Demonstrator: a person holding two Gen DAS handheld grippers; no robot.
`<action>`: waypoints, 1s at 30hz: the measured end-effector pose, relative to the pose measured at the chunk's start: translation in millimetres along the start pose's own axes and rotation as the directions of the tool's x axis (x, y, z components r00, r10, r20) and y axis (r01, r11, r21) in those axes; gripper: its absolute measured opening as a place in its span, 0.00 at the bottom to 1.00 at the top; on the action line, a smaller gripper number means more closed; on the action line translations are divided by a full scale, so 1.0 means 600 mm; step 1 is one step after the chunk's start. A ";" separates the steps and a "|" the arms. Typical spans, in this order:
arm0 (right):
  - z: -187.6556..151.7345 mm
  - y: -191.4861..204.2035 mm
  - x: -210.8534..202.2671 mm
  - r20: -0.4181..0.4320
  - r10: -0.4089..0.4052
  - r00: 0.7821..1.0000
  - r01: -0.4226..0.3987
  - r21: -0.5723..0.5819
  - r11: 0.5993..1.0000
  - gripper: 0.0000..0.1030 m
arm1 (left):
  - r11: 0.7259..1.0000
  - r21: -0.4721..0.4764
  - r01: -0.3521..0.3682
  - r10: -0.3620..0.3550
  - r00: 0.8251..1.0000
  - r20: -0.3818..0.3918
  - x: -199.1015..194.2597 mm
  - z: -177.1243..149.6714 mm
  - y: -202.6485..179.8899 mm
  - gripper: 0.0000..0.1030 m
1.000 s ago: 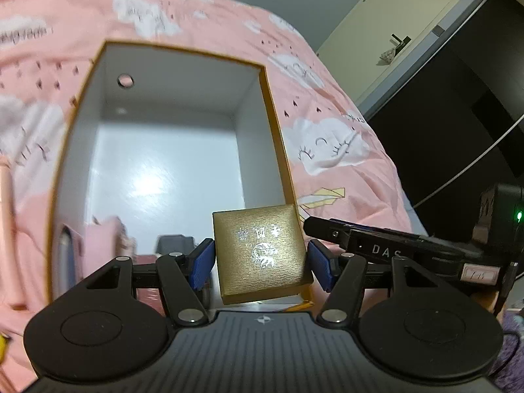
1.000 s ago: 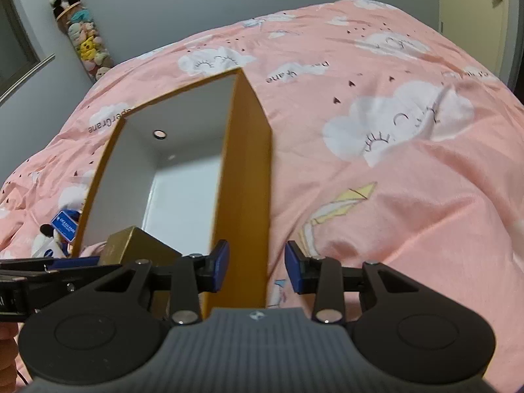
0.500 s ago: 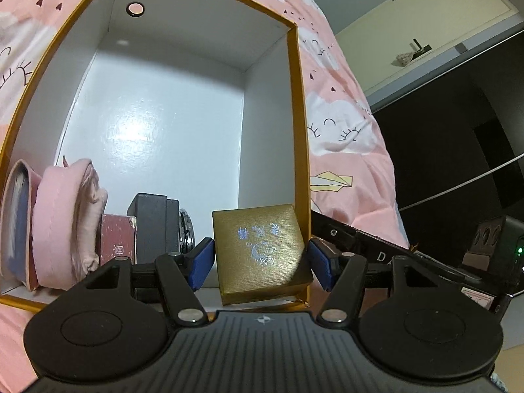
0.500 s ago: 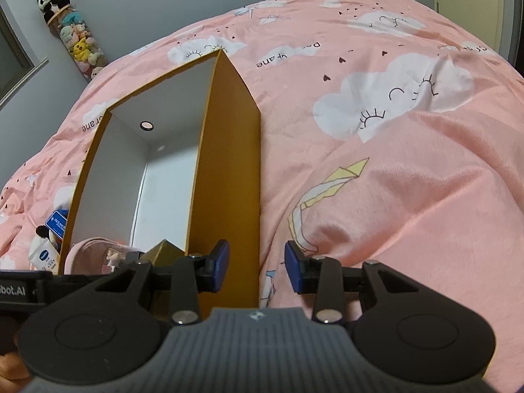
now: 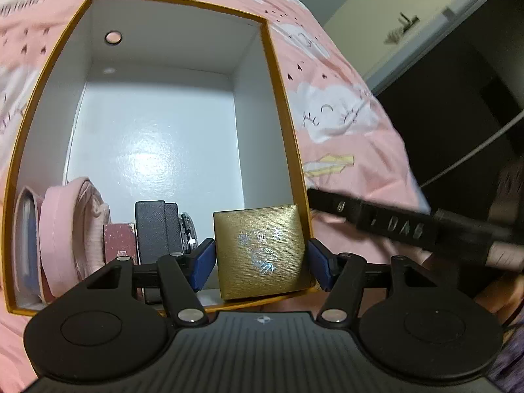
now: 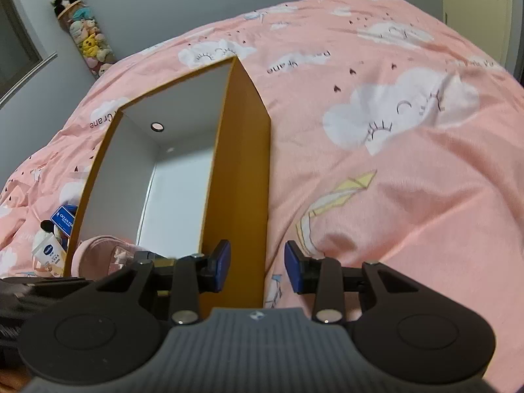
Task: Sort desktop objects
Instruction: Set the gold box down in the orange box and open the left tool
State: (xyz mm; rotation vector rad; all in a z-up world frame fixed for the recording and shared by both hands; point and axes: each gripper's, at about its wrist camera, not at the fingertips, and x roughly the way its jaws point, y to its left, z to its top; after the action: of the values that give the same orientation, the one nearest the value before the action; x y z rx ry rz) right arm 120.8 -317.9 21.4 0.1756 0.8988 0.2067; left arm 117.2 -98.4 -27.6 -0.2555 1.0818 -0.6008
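Left wrist view: my left gripper (image 5: 262,263) has its jaws clamped on the gold box (image 5: 262,249), one blue pad against each side of it, printed top face toward the camera. The gold box sits low centre in the frame, at the near right corner of the open orange storage box (image 5: 281,104), just inside its right wall; I cannot tell whether it touches the white floor. Along the near wall, lower left, stand a pink pouch (image 5: 70,229), a dark red small box (image 5: 119,242) and a black case (image 5: 157,229), packed side by side. The storage box rests on a bed with a pink cloud-print cover (image 5: 344,124). Right wrist view: my right gripper (image 6: 257,270) has its jaws partly apart with nothing pressed between the pads; they straddle the orange outer wall of the storage box (image 6: 239,196), low centre, without clear contact. To the left of the box, on the cover, lie a blue card (image 6: 64,217) and a small white tube (image 6: 49,250). A column of plush toys (image 6: 82,32) stands in the upper left corner.
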 end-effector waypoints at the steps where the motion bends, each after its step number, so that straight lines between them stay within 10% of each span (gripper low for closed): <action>1: 0.003 0.001 -0.001 -0.001 -0.002 1.000 0.002 -0.007 1.000 0.38 | 1.000 0.016 -0.025 0.025 1.000 -0.001 0.002 -0.002 -0.004 0.68; 22: 0.005 0.014 0.001 -0.029 -0.018 0.999 0.016 -0.053 0.998 0.34 | 0.998 0.046 -0.045 0.046 0.999 -0.025 -0.005 -0.011 0.005 0.68; 30: 0.028 0.075 -0.024 -0.015 0.063 0.998 -0.064 -0.388 0.919 0.25 | 0.986 0.053 -0.159 0.154 0.985 0.077 -0.091 -0.009 0.037 0.60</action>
State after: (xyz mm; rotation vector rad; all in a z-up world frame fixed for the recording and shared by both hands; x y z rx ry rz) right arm 120.7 -278.8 53.3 -0.1660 0.8378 0.4418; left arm 101.8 -48.7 0.6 -0.1380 1.0018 -0.4784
